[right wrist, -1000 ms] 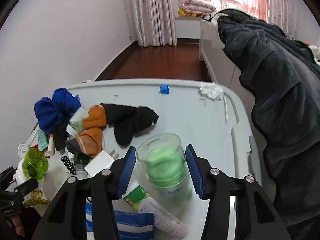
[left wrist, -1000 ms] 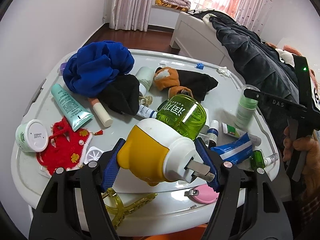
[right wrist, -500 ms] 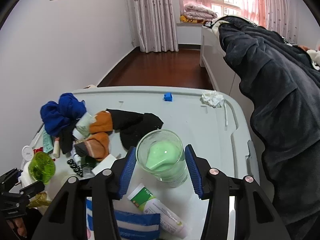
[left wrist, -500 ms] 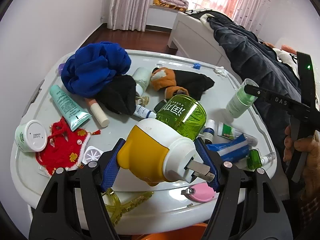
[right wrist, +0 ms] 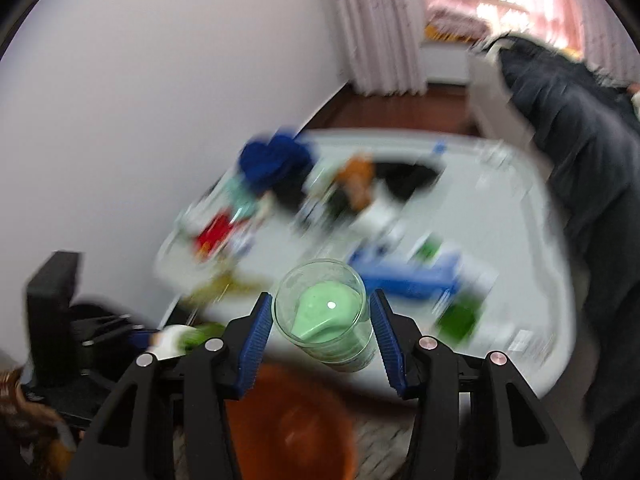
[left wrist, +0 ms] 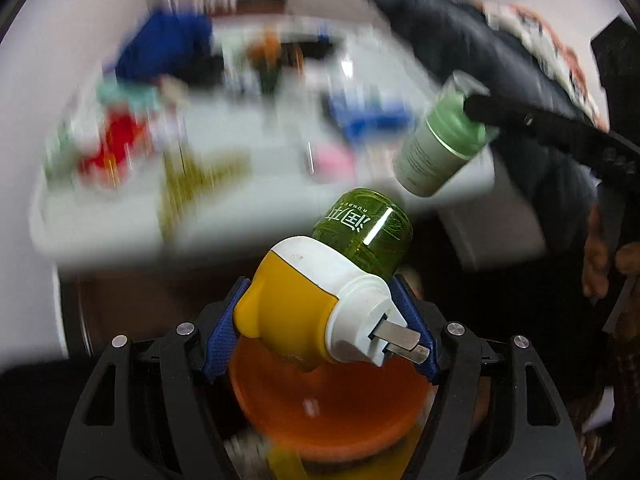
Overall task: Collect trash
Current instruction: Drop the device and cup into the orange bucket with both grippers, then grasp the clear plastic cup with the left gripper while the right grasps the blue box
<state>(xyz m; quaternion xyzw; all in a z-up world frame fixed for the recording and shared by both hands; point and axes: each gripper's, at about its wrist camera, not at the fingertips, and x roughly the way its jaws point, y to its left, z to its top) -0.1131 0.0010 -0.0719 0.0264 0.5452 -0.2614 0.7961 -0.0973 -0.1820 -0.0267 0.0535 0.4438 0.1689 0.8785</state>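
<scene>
The green bottle of the plug-in mosquito repellent (left wrist: pixel 320 300) carries white writing: two large Chinese characters and, along the rim above them, small Latin capitals that look like "RUNBEN". The characters appear upside down in the left wrist view. No other writing can be read; the fine print on the side of the pale green pump bottle (left wrist: pixel 438 148) is too small and blurred.

The left tool (left wrist: pixel 320 332) is clenched on the repellent, its blue pads (left wrist: pixel 218 344) pressing the yellow and white heater body from both sides. The unit's long axis runs diagonally away from the camera: the clear green bottle end points up and forward, and the two flat metal plug prongs stick out toward the lower right. It is held in the air off the near edge of the bench (left wrist: pixel 260 216), over an orange bin (left wrist: pixel 332 408) directly below.

The right tool (right wrist: pixel 320 332) grips the pump bottle by its clear cap, one blue pad on either side. In the right wrist view the cap end faces the camera, showing the green pump head inside; in the left wrist view the bottle hangs tilted, its base pointing down and to the left, beyond the bench's near right corner. The same orange bin (right wrist: pixel 288 420) lies blurred beneath it.

Everything lying on the white bench is smeared by motion blur.
</scene>
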